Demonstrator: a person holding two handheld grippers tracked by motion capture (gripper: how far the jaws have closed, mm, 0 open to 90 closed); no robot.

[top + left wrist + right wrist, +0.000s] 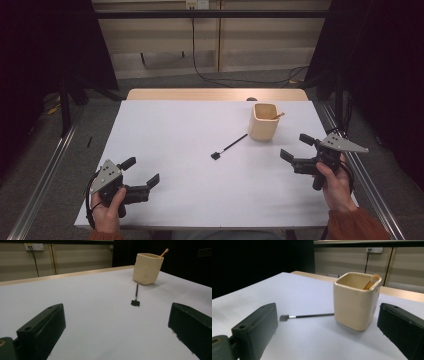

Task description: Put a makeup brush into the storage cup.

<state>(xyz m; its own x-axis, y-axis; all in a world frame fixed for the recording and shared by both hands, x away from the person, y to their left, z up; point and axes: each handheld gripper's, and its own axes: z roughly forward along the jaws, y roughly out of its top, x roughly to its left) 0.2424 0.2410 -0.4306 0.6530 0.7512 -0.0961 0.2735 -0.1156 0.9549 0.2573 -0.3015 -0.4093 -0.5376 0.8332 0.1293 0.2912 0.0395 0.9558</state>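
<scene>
Grippers rest at our near table [200,200] corners, left gripper [143,171] and right gripper [296,147] both spread wide, holding nothing. Farther off we see the black brush [229,147] lying flat, its handle tip reaching the cream cup [263,121] with a wooden stick [277,116] inside.

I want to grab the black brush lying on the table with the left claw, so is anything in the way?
Nothing visible is. Bare table lies between the open left claw and the brush. The cup stands beyond the brush's far end.
</scene>
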